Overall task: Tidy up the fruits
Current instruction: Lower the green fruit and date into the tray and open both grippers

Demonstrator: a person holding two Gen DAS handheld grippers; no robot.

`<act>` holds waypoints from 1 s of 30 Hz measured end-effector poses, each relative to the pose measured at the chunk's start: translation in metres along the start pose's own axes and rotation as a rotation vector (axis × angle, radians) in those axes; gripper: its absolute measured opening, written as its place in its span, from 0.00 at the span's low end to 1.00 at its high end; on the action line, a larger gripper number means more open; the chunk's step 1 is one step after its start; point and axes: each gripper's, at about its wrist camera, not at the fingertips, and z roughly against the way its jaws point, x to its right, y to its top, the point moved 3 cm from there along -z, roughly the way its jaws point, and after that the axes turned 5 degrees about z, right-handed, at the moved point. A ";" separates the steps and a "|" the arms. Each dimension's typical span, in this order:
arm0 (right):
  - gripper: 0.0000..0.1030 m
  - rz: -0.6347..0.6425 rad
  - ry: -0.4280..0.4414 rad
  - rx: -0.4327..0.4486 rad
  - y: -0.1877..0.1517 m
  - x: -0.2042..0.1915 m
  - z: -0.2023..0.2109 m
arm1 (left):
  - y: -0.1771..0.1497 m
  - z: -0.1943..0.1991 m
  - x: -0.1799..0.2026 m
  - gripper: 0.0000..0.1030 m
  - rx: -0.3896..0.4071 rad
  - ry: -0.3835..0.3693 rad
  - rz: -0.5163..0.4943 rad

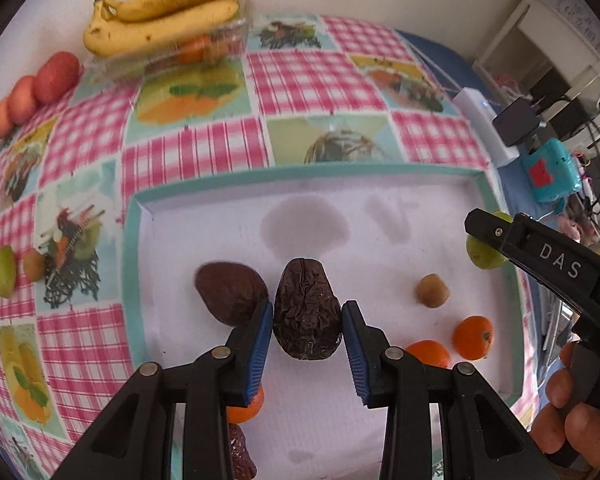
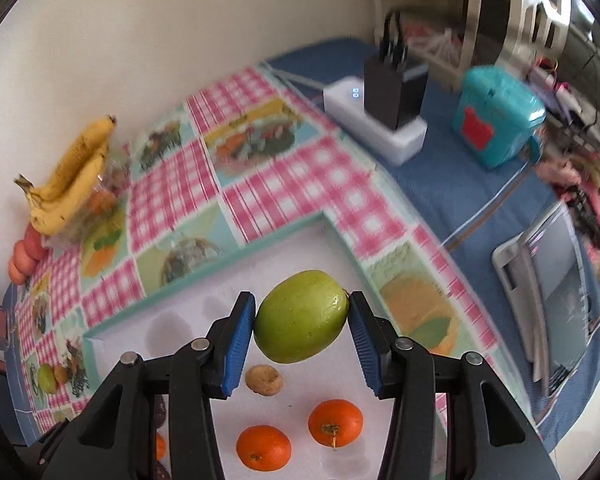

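Note:
My left gripper (image 1: 308, 314) points down over the white tray (image 1: 300, 170) and is shut on a dark wrinkled date (image 1: 306, 296). A second date (image 1: 230, 298) lies on the tray just left of it. My right gripper (image 2: 302, 304) is shut on a green oval fruit (image 2: 300, 320) and holds it above the tray's (image 2: 204, 276) far right part. In the left wrist view that fruit (image 1: 480, 254) shows behind one black finger (image 1: 500, 234). A small brown fruit (image 2: 264, 380) and two oranges (image 2: 335, 422) (image 2: 263, 447) lie on the tray.
Bananas (image 1: 160, 12) rest on a clear plastic box (image 1: 204, 50) at the back, with red fruits (image 1: 40, 88) to the left. A green fruit (image 1: 2, 272) and a brown one (image 1: 34, 265) lie on the tablecloth. A white power strip (image 2: 376, 120) and a teal box (image 2: 498, 116) stand at the right.

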 end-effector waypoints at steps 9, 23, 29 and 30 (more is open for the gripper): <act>0.48 0.008 -0.019 -0.062 -0.010 -0.002 -0.026 | -0.001 -0.007 -0.001 0.37 -0.011 -0.002 0.005; 0.48 0.016 -0.037 -0.084 -0.014 -0.003 -0.035 | 0.000 -0.009 -0.001 0.42 -0.032 0.006 0.004; 0.55 0.014 -0.046 -0.084 -0.012 -0.002 -0.035 | 0.000 -0.002 0.001 0.55 -0.021 0.020 -0.011; 0.61 0.020 -0.046 -0.079 -0.010 -0.003 -0.032 | 0.001 0.000 0.001 0.56 -0.016 0.021 -0.011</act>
